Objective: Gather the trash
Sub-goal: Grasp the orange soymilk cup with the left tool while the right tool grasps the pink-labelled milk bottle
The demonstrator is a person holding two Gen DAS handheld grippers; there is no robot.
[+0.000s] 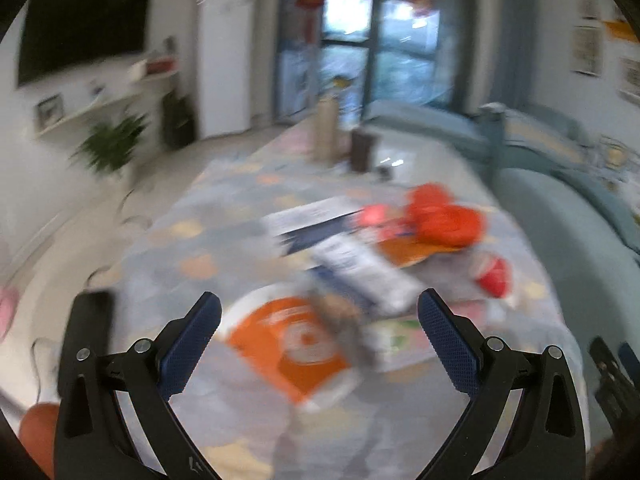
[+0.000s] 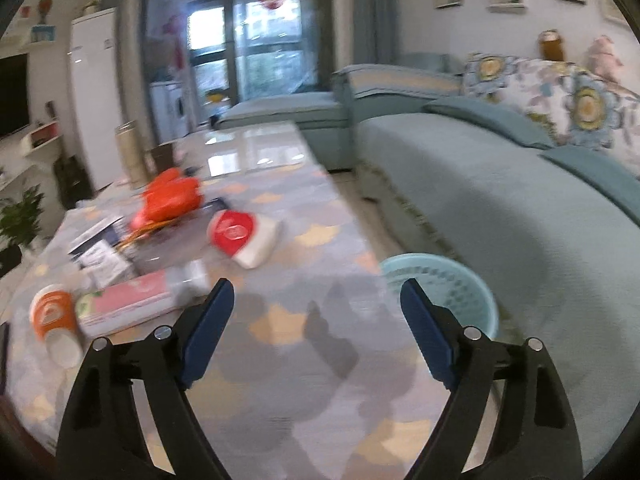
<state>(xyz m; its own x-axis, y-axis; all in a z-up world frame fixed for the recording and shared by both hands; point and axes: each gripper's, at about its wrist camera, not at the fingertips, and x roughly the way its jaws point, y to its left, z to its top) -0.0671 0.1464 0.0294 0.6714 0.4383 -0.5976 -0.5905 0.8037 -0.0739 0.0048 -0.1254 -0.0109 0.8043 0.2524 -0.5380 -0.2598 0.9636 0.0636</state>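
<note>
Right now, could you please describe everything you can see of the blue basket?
The blue basket is a round, pale blue bin, apparently plastic, with a latticed wall and solid rim. It stands upright and open-topped between the table edge and the sofa. The right gripper's finger hides part of it; its contents and base are not visible.

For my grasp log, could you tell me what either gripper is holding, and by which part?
Nothing is held: the left gripper and right gripper are both open and empty.
</note>
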